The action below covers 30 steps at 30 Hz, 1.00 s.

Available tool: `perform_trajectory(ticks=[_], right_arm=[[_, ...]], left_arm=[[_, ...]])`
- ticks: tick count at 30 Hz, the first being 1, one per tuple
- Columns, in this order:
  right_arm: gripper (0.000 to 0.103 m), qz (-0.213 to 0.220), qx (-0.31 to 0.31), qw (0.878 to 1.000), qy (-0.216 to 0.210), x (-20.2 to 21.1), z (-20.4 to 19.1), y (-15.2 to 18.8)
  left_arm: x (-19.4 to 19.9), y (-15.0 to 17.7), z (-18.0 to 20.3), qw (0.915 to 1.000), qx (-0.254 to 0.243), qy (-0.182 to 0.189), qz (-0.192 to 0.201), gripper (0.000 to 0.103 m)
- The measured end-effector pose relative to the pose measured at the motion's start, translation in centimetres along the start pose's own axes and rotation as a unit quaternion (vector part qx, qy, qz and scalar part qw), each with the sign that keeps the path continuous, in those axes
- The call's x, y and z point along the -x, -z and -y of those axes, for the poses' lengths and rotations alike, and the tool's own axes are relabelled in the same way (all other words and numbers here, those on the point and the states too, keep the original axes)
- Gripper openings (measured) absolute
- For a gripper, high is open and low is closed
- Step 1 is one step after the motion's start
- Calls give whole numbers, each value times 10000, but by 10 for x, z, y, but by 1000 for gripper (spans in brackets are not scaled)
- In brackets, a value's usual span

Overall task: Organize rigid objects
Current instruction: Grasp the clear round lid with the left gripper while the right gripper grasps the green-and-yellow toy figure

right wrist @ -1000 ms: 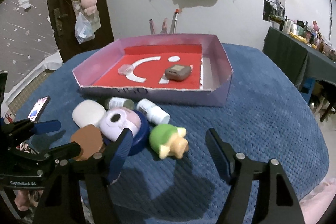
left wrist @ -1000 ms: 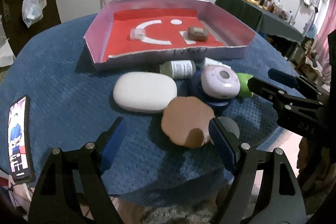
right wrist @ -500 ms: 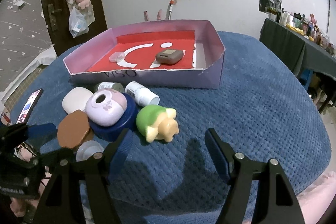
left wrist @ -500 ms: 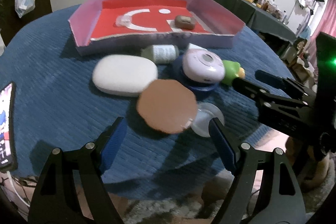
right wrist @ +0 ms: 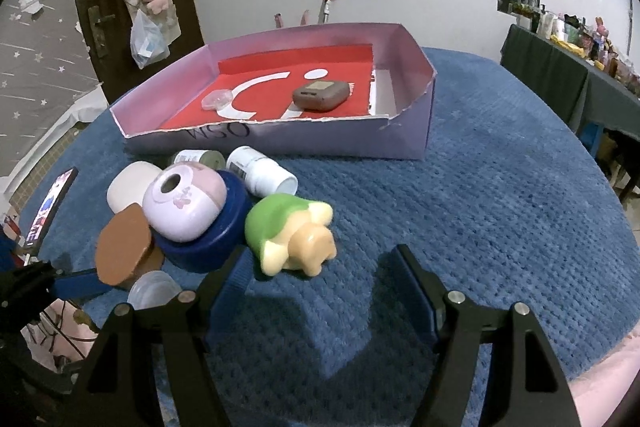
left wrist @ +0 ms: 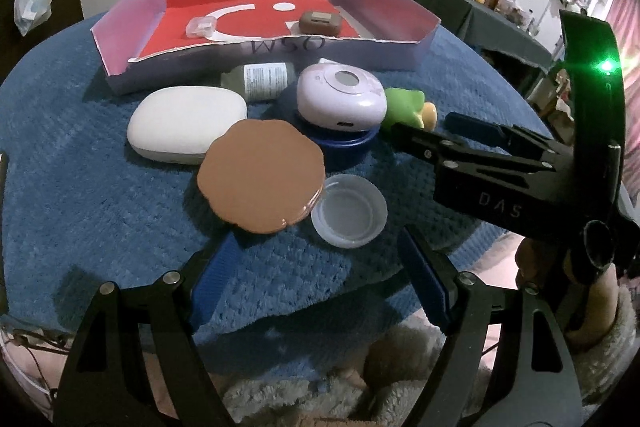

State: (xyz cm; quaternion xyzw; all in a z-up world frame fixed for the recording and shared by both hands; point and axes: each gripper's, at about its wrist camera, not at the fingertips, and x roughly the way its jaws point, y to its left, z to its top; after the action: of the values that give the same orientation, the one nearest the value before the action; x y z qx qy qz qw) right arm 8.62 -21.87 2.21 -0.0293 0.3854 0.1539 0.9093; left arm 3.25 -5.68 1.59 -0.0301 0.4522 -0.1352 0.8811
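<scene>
a: what is the left wrist camera showing?

b: the left gripper (left wrist: 316,283) is hanging wide open over the near edge of the blue cloth (left wrist: 88,187), holding nothing. its left finger is sitting just below the brown scalloped case (left wrist: 260,173), which is lying flat between the white oval case (left wrist: 186,125) and a clear plastic cap (left wrist: 349,211). behind them a lilac device (left wrist: 340,99) is resting on a dark blue lid (left wrist: 344,147), with a green toy (left wrist: 404,105) at its right and a labelled bottle (left wrist: 264,79) behind.

a: and the tray?

b: the pink-walled tray (left wrist: 400,27) is sitting at the back, holding a brown pouch (left wrist: 320,23) and a small clear piece (left wrist: 202,26) on its red floor.

a: what is the right wrist view giving?

b: the right gripper (right wrist: 320,275) is spread wide and empty too, its left finger lying close to the green toy (right wrist: 290,227), though i cannot tell if they are touching. a white bottle (right wrist: 262,175) is lying behind the toy, near the tray (right wrist: 412,131). the left gripper's blue finger is poking in at the left by the brown scalloped case (right wrist: 122,251), and a phone (right wrist: 50,207) is lying at the cloth's left edge.
</scene>
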Motion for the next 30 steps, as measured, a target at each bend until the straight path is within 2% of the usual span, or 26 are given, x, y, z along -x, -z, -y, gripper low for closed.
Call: perform_trajectory(ticks=[7, 11, 17, 20, 22, 25, 27, 28, 29, 30], right_arm=[[73, 30, 89, 9999, -101, -8, -2, -9], [73, 29, 48, 9998, -177, -11, 0, -15], [73, 65, 42, 9998, -155, -9, 3, -17], [73, 59, 65, 9998, -157, -9, 1, -17], [73, 65, 94, 9998, -140, -11, -1, -18], [73, 61, 39, 9998, -196, -12, 1, -18], [65, 23, -32, 9993, -381, -13, 4, -18], [58, 7, -78, 9986, -524, -13, 5, -17], [51, -3, -112, 9979, -640, -13, 6, -17], [52, -7, -125, 9975, -692, -13, 6, -17]], left_arm=[[-2, 2, 4, 9999, -63, -70, 120, 78], [1, 8, 13, 9997, -171, 117, 152, 73], [-1, 5, 12, 9993, -105, 262, 227, 73], [-4, 1, 14, 9987, -60, 407, 285, 66], [-7, 2, 18, 9983, -147, 477, 309, 55], [-8, 2, 22, 9983, -241, 373, 380, 53], [-7, 2, 18, 9983, -187, 373, 407, 43], [-7, 1, 16, 9983, -157, 389, 410, 39], [-7, 1, 11, 9979, -77, 495, 401, 39], [-7, 0, 8, 9974, 20, 606, 396, 39]])
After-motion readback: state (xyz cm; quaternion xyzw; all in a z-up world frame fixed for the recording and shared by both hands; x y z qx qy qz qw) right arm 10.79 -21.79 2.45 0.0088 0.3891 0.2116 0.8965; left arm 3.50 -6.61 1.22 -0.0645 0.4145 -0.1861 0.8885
